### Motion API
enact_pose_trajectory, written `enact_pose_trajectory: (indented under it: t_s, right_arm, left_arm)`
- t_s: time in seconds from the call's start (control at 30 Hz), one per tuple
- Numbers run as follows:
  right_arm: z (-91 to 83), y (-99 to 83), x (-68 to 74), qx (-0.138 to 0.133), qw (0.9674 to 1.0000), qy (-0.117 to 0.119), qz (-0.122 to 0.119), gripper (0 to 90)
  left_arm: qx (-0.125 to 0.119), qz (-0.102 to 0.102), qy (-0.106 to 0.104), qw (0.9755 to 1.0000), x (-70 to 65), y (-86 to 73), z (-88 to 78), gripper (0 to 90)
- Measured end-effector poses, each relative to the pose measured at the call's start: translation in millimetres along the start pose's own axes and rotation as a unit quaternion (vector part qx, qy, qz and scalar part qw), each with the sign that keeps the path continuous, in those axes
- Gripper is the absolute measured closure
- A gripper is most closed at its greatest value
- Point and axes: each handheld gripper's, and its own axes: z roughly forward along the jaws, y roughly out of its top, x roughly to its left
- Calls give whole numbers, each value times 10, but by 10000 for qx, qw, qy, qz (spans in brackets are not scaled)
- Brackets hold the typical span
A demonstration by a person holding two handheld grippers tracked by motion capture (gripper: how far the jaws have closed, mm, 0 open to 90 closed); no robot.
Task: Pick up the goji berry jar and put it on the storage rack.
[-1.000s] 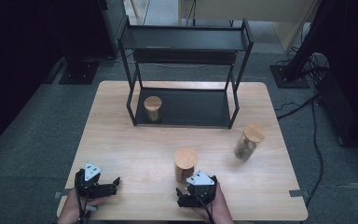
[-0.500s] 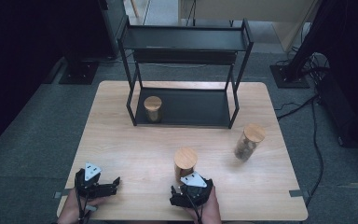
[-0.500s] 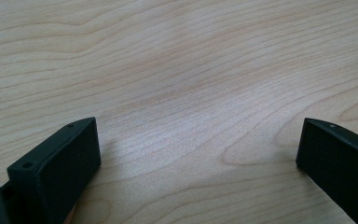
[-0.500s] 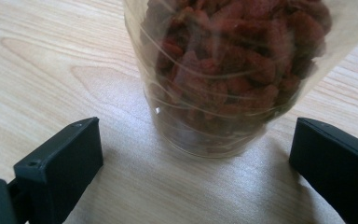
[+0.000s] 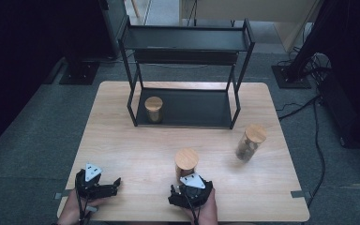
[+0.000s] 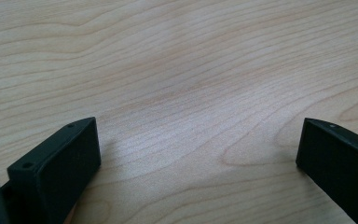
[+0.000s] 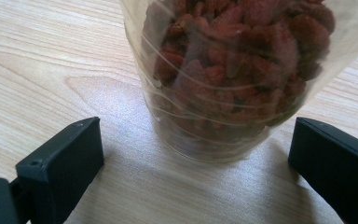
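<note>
The right gripper (image 7: 196, 154) has its jaws wide apart, a jar of red dried fruit (image 7: 228, 74) just ahead between them. The left gripper (image 6: 198, 149) gapes over bare table (image 6: 177, 60).

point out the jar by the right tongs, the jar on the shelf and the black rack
near jar (image 5: 186, 158), high view, wooden lid
shelf jar (image 5: 153, 103), high view, lid
black rack (image 5: 187, 38), high view, top shelf

A black two-tier metal rack (image 5: 187, 44) stands at the far edge of the wooden tabletop (image 5: 122, 150). On its lower shelf, at the left end, sits a small jar with a wooden lid (image 5: 153, 108). Near the tabletop's right edge stands a taller clear jar with a wooden lid (image 5: 250, 142), well apart from the rack.
</note>
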Motion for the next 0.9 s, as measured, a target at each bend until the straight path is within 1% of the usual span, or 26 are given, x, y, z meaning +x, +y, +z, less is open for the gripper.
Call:
enact_pose_trajectory:
  t_s: [0.2, 0.33, 0.4, 0.43, 0.6, 0.77, 0.9]
  right_arm:
    - [-13, -3, -3, -29, 10000, 31, -6, 64]
    - [-37, 6, -9, -20, 9999, 94, 41, 67]
    - [-48, 18, -8, -25, 9999, 118, 41, 67]
    - [-68, 42, 0, -44, 9999, 142, 3, 67]
    - [-124, 115, -6, -91, 9999, 130, -9, 67]
    - [-163, 148, -13, -92, 9999, 85, -22, 66]
    - [-196, 178, -21, -112, 9999, 101, -6, 66]
  left_arm:
    - [3, 2, 0, 10000, 0, 0, 0, 0]
    - [-8, -7, -5, 10000, -1, 0, 1, 0]
    - [3, 1, -4, 10000, 0, 0, 0, 0]
    - [2, 2, -4, 10000, 0, 0, 0, 0]
    - [-7, -2, -2, 10000, 0, 0, 1, 0]
    - [-4, 2, -1, 10000, 0, 0, 1, 0]
    - [-6, -1, -3, 10000, 0, 0, 1, 0]
